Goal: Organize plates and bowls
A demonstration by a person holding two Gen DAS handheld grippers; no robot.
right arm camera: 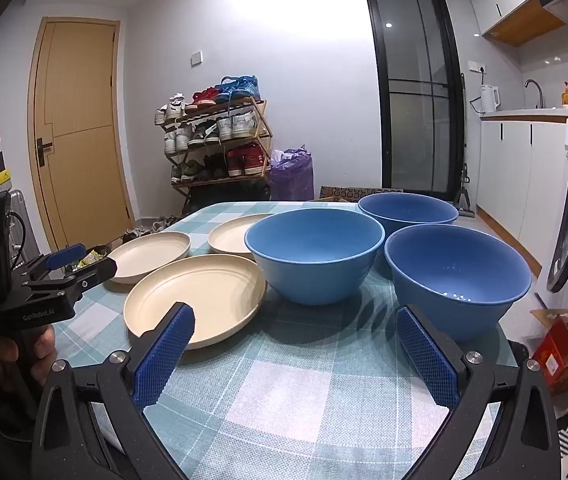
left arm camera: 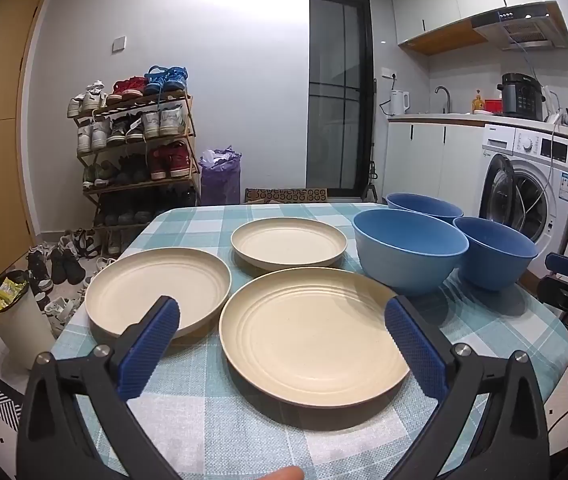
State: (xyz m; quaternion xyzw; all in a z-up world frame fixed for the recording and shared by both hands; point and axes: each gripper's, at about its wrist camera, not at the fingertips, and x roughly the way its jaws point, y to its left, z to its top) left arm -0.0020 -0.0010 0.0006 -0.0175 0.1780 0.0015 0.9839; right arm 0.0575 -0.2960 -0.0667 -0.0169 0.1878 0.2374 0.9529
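Note:
Three cream plates lie apart on the checked tablecloth (left arm camera: 212,412): a near plate (left arm camera: 312,340), a left plate (left arm camera: 158,292) and a smaller far plate (left arm camera: 288,242). To their right stand three blue bowls, upright: a light blue bowl (left arm camera: 408,256), a far bowl (left arm camera: 424,206) and a darker right bowl (left arm camera: 494,252). My left gripper (left arm camera: 282,312) hovers open over the near plate's front. My right gripper (right arm camera: 296,314) is open above bare cloth, in front of the light blue bowl (right arm camera: 316,256) and the right bowl (right arm camera: 456,276). Neither gripper holds anything.
A washing machine (left arm camera: 532,188) with its door ajar stands close beyond the table's right edge. Left of the table on the floor are a bin (left arm camera: 8,312), scattered shoes and a shoe rack (left arm camera: 136,148). A cardboard box (right arm camera: 564,344) sits on the floor at right.

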